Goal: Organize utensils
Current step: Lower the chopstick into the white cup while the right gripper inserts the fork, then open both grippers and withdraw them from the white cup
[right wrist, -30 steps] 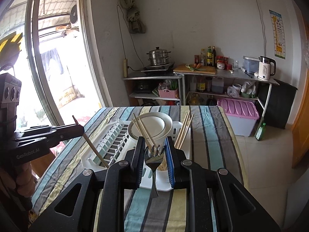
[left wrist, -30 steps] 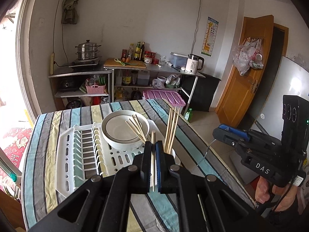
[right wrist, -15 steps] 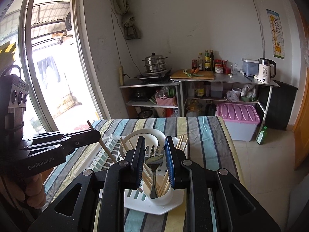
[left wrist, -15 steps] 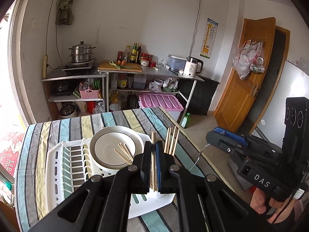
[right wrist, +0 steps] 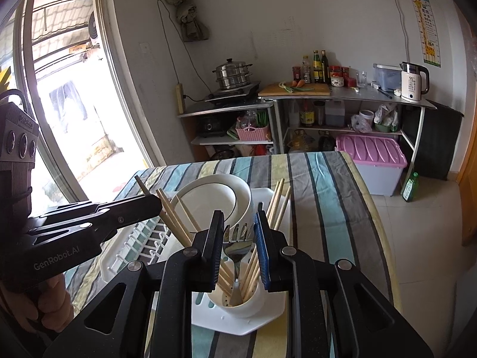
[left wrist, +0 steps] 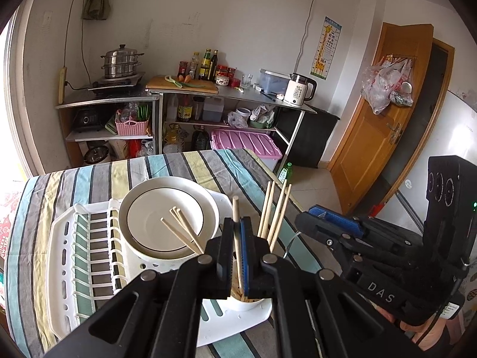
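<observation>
The utensil cup [right wrist: 238, 301] lies directly below both grippers, at the near corner of the dish rack [left wrist: 68, 256]. The right gripper [right wrist: 238, 232] has its fingers clenched on a fork [right wrist: 237, 249], long axis vertical, handle tip inside the cup. The left gripper [left wrist: 236, 238] grasps one chopstick [left wrist: 235, 208], upright over the same cup. Chopsticks already fanned in the cup narrow the opening; the bench [right wrist: 334, 208] edge is near.

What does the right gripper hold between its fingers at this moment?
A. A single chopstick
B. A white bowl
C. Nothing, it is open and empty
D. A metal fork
D. In the right wrist view the right gripper is closed on a metal fork, tines up, its handle reaching down into the white utensil cup.
</observation>
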{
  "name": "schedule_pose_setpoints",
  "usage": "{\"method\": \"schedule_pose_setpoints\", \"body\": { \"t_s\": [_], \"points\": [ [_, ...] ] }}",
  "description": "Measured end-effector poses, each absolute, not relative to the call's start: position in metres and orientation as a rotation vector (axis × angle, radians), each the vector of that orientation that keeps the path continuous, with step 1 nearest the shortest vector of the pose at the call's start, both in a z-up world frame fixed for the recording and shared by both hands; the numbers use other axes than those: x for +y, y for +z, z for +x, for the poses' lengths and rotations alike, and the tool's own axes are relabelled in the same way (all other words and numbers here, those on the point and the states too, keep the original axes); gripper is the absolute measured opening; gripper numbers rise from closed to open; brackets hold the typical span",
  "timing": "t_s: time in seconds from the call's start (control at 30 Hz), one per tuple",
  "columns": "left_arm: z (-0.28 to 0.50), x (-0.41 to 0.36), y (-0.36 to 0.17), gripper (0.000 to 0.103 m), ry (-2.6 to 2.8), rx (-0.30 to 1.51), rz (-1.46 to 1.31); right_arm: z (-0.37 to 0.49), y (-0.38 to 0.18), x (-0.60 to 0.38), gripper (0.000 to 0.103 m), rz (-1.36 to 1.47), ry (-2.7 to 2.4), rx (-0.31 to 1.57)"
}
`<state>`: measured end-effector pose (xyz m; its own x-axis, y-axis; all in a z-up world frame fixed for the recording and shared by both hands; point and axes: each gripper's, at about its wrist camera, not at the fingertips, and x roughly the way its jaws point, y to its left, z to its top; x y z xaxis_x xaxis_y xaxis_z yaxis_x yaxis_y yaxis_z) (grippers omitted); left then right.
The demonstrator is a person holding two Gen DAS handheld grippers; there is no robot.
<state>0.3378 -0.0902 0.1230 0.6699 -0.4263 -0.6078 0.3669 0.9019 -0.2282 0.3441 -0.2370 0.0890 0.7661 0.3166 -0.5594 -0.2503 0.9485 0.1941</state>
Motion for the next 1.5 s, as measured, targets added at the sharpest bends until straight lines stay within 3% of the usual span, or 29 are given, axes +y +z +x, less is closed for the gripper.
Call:
{"method": "schedule_pose_setpoints", "body": {
  "t_s": [0.7,0.9,1.1,1.5],
  "points": [
    [0.342,-0.085,0.096,0.006,-0.402,0.755,-0.077,0.344,0.082,-0.237,0.022,0.104,0.3,0.642],
    [0.332,-0.08,0.09,0.011,-0.393,0.762,-0.073,0.337,0.084,-0.242,0.023,0.118,0.298,0.638],
    [0.318,-0.071,0.088,0.016,-0.389,0.752,-0.085,0.325,0.084,-0.244,0.033,0.126,0.302,0.631],
    [0.246,-0.057,0.089,0.032,-0.357,0.653,-0.086,0.255,0.078,-0.242,0.041,0.086,0.288,0.571]
  ]
}}
